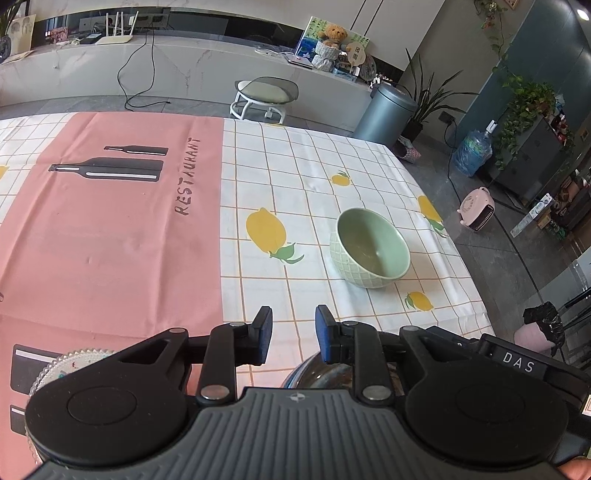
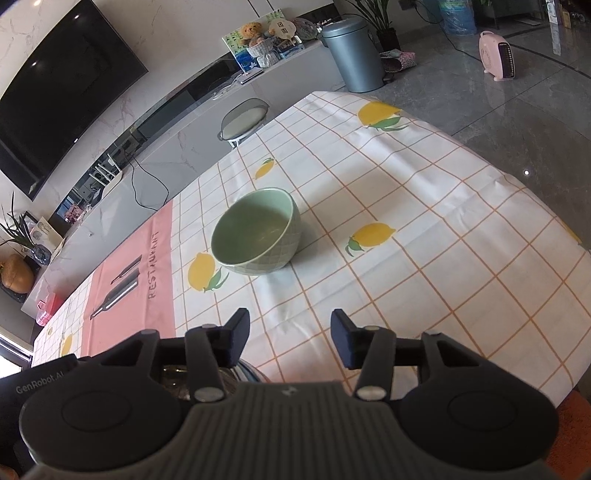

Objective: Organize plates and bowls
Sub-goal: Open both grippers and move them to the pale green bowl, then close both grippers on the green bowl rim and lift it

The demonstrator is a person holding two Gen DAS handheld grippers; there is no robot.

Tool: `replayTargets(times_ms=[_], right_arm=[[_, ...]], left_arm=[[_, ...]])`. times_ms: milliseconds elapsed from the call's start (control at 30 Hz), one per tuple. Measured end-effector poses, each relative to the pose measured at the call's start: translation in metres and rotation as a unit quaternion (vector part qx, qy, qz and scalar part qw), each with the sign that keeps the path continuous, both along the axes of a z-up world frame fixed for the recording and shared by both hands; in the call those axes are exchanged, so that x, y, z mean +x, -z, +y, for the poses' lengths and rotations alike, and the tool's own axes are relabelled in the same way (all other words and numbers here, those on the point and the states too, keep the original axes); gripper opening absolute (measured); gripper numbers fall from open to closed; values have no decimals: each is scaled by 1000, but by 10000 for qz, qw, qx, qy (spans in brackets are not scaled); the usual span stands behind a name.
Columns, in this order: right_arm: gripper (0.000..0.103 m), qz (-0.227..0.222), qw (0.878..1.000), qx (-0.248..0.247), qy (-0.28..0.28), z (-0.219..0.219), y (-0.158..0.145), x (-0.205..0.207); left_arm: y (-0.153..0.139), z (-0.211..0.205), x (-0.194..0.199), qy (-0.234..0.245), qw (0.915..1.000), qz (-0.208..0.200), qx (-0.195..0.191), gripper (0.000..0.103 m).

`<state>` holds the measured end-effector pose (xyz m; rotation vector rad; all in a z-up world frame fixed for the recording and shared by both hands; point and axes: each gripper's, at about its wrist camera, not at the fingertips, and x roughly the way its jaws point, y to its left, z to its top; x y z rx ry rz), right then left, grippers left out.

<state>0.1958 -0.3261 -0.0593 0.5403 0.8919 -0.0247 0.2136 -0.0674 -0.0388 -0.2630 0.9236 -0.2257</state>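
A green bowl (image 1: 371,248) (image 2: 256,232) is seen upright on the lemon-check cloth (image 1: 314,166) beside its pink panel (image 1: 110,229), w/ left gripper (image 1: 293,334) narrowly parted, right gripper (image 2: 290,338) wider, both empty.

I'm looking into a home living room: a wall television (image 2: 62,92), a teddy bear (image 1: 333,34) on the low cabinet (image 1: 184,70), houseplants (image 1: 524,107), a lemon-print tablecloth (image 2: 406,206).
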Motion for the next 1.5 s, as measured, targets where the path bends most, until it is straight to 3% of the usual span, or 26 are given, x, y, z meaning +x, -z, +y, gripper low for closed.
replayTargets(times_ms=[500, 667, 800, 900, 1033, 1133, 1267, 1367, 1500], right_arm=[[51, -150, 9997, -138, 113, -8, 0, 70], [49, 50, 9991, -410, 88, -7, 12, 104], [40, 154, 9984, -549, -37, -3, 22, 125], [22, 267, 9976, -627, -104, 0, 30, 134], [9, 356, 9970, -678, -132, -1, 39, 141], [7, 403, 9967, -671, -197, -1, 45, 141], [7, 360, 9968, -682, -221, -1, 45, 140], [8, 410, 9971, -603, -195, -1, 44, 140], [10, 353, 9975, -528, -308, 6, 35, 135]], left_arm=[[3, -15, 56, 129, 9995, 164, -230, 35], [10, -20, 74, 179, 9993, 245, -208, 35], [16, -29, 94, 351, 9988, 307, -144, 40], [23, -37, 107, 457, 9981, 389, -116, 40], [35, -47, 119, 604, 9969, 488, -78, 40], [43, -53, 127, 667, 9959, 612, -17, 40], [49, -55, 133, 718, 9947, 740, -10, 27], [47, -56, 134, 780, 9938, 788, -55, 8], [37, -55, 125, 744, 9946, 695, 182, 8]])
